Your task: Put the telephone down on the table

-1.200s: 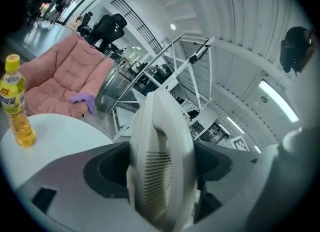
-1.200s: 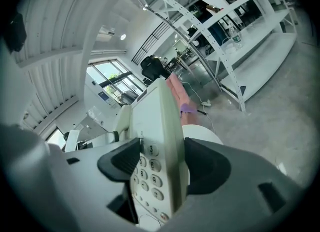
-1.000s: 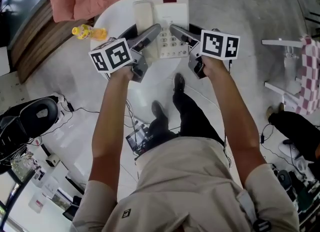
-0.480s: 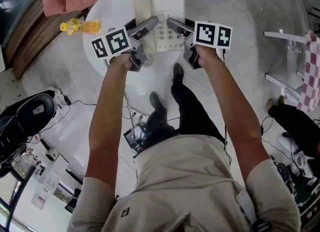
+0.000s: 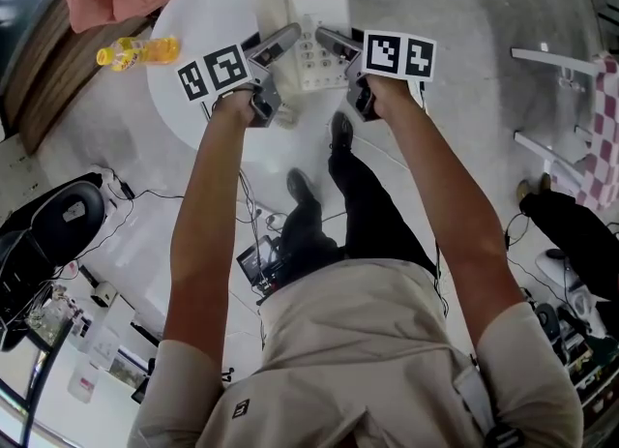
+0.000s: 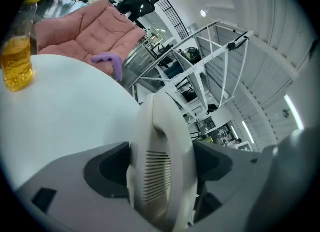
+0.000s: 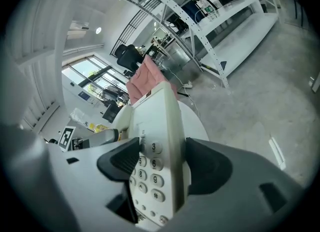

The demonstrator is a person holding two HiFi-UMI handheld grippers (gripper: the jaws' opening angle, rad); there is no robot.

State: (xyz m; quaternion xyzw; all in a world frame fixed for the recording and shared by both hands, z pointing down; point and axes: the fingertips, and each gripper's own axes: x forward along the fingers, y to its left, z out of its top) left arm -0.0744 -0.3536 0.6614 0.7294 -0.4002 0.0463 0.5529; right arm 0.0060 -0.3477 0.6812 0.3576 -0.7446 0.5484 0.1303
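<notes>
One telephone (image 5: 319, 13) is over the table (image 5: 193, 40); its underside is hidden, so contact is probably not confirmable. Two grippers: left gripper (image 5: 288, 36) and right gripper (image 5: 325, 38) each clamp it. One bottle (image 5: 135, 50) stands near the table's edge.

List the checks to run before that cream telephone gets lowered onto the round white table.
1. Left gripper shut on the handset side of the cream plastic telephone: ok.
2. Right gripper shut on the keypad side: ok.
3. Telephone above the round white table: ok.
4. Yellow drink bottle well apart from the telephone: ok.
5. Landing spot under the telephone bare: cannot tell, hidden by the telephone.
6. Telephone base level with the table: cannot tell.
</notes>
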